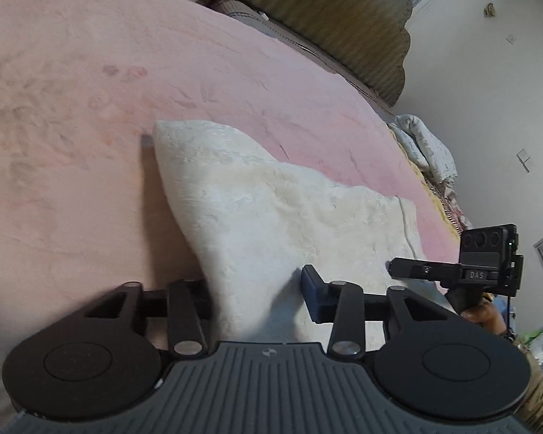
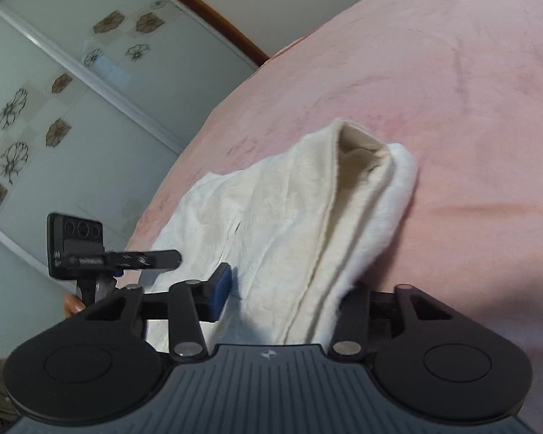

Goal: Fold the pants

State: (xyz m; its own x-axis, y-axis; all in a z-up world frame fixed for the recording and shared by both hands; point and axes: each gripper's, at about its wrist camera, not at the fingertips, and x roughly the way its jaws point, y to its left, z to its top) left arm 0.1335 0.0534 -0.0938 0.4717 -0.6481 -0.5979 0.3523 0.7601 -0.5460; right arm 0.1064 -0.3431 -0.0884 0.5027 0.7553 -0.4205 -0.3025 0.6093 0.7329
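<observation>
I am working in a home bedroom. A pink plush blanket (image 1: 90,72) with a faint leaf print covers a wide bed, a padded striped headboard (image 1: 325,11) stands at its far end, crumpled bedding (image 1: 427,148) lies beside it, and sliding wardrobe doors (image 2: 54,108) with flower patterns fill one wall.

left gripper (image 1: 259,296) left finger: lying hidden behind the cream pants (image 1: 271,217)
right gripper (image 2: 282,300) right finger: sitting covered by the pants' folded edge
pants' near end: running out of sight under both gripper bodies
hand (image 2: 72,303): showing only fingertips behind the other gripper's handle
grip on cloth: pads' contact staying unclear
</observation>
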